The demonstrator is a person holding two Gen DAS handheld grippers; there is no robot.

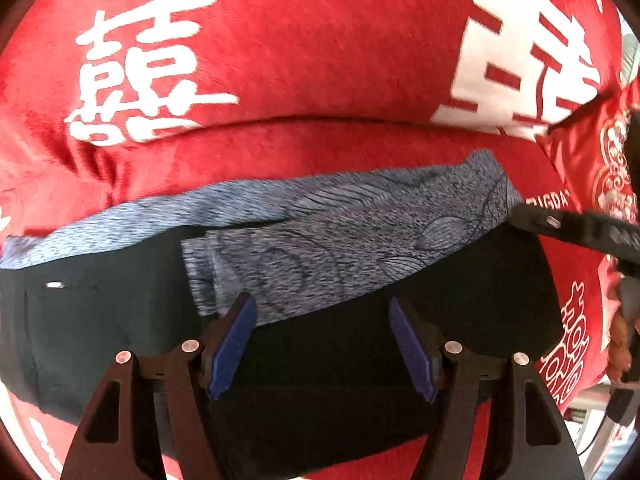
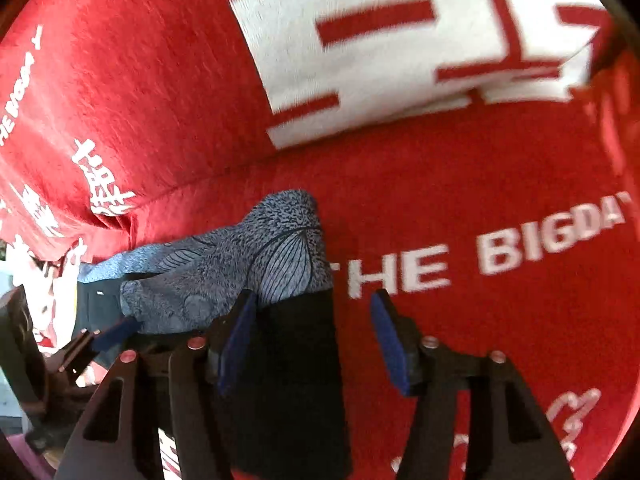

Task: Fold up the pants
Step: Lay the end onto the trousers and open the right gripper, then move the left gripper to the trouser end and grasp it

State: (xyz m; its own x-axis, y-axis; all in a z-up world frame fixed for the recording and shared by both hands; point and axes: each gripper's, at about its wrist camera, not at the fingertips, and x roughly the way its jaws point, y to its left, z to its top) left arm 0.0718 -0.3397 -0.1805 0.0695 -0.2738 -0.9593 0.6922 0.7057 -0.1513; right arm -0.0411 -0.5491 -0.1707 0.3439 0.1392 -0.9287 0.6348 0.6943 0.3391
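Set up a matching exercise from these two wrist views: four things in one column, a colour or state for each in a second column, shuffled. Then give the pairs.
Things
1. plush blanket with white lettering
2. patterned knit pant leg
3. plain smooth pants panel
4. left gripper

Descriptions
A. black, lying flat
B. red
C. jaws open, nothing between the pads
D. blue-grey, folded across the dark fabric

Pairs: 1-B, 2-D, 3-A, 4-C
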